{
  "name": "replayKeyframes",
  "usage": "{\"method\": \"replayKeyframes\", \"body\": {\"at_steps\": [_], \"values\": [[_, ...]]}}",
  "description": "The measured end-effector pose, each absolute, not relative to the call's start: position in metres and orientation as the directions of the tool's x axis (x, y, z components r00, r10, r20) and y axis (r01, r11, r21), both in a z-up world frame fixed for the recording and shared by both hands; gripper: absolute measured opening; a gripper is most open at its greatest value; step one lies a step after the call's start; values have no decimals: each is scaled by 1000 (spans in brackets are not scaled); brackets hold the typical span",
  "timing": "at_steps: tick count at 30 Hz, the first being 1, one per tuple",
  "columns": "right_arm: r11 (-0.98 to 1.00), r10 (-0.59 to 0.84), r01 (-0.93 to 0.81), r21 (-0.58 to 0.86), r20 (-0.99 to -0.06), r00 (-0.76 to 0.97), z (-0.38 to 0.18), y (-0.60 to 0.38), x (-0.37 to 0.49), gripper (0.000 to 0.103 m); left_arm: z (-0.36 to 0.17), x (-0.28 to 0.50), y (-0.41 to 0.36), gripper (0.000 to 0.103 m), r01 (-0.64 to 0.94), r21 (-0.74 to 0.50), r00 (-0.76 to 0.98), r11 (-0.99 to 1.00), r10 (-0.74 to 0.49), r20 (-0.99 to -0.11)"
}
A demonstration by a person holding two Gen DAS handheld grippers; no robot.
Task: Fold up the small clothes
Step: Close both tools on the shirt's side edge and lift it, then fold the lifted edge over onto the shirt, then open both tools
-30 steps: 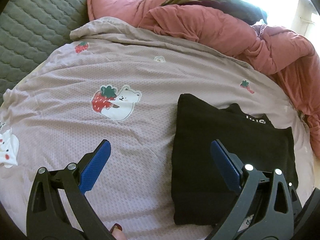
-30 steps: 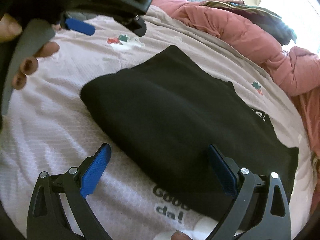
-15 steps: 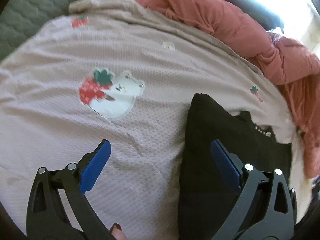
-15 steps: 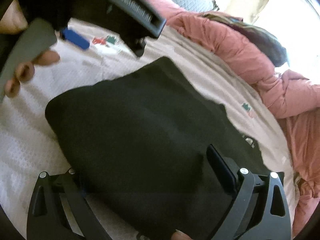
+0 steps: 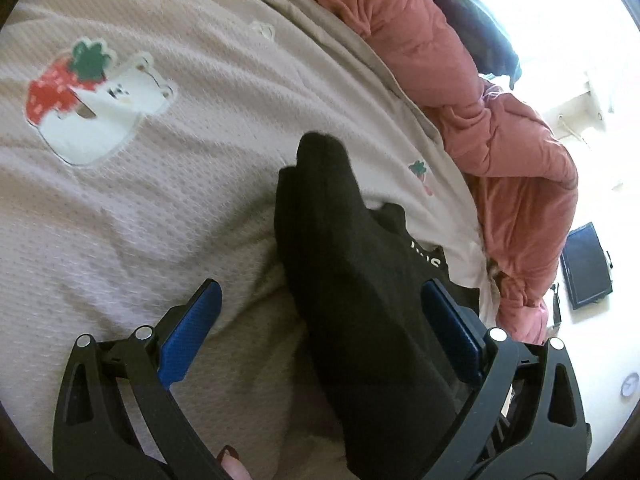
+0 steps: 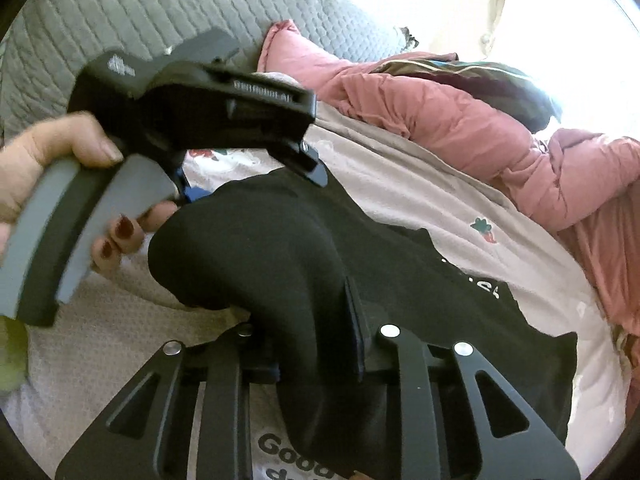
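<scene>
Our right tongs (image 6: 316,344) are closing, clamped on a bunched fold of the black garment (image 6: 420,280) lying on the bed's strawberry-print blanket (image 5: 140,200). Our left tongs (image 5: 320,332) stand apart, the garment's edge between them at 12 o'clock from them.

Right gripper (image 6: 316,344) jaws closing; left gripper (image 5: 320,340) jaws wide.

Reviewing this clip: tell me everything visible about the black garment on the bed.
The black garment is soft, matte, knit-looking fabric, folded into a thick layered bundle with white lettering near its far edge. It lies on the pale bedsheet with strawberry-and-bear prints. Its near edge is bunched up and lifted into a ridge between the fingers of the right gripper, whose jaws are closing on it. The left gripper stands open around the raised fold, its right finger against the cloth; the rest of the garment rests flat.
</scene>
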State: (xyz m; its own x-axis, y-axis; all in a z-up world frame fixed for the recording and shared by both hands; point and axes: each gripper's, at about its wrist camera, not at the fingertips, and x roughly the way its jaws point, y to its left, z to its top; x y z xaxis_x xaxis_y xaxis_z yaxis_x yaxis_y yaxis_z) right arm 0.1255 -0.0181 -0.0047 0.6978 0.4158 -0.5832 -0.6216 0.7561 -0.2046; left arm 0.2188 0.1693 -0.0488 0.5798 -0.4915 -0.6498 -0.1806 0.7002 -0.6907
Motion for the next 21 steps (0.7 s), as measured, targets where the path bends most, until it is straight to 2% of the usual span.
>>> {"method": "replayKeyframes", "body": {"at_steps": [5, 7, 10, 12, 21], "values": [[761, 422, -618, -200, -571, 704, -2, -24, 122, 22, -52, 221, 161, 91, -164, -763, 576, 625, -567, -588], [765, 424, -615, -191, -569, 705, 0, -27, 120, 21, -47, 220, 154, 62, -142, -775, 577, 616, -584, -571], [775, 418, -602, -192, -558, 717, 4, -36, 116, 18, -37, 218, 138, 38, -117, -776, 582, 620, -590, -559], [789, 415, -587, -181, -547, 727, 9, -45, 115, 16, -31, 214, 127, 30, -101, -772, 588, 628, -588, -555], [857, 420, -513, -46, -513, 749, 28, -118, 107, 13, 23, 208, 56, 29, -32, -659, 626, 752, -499, -599]]}}
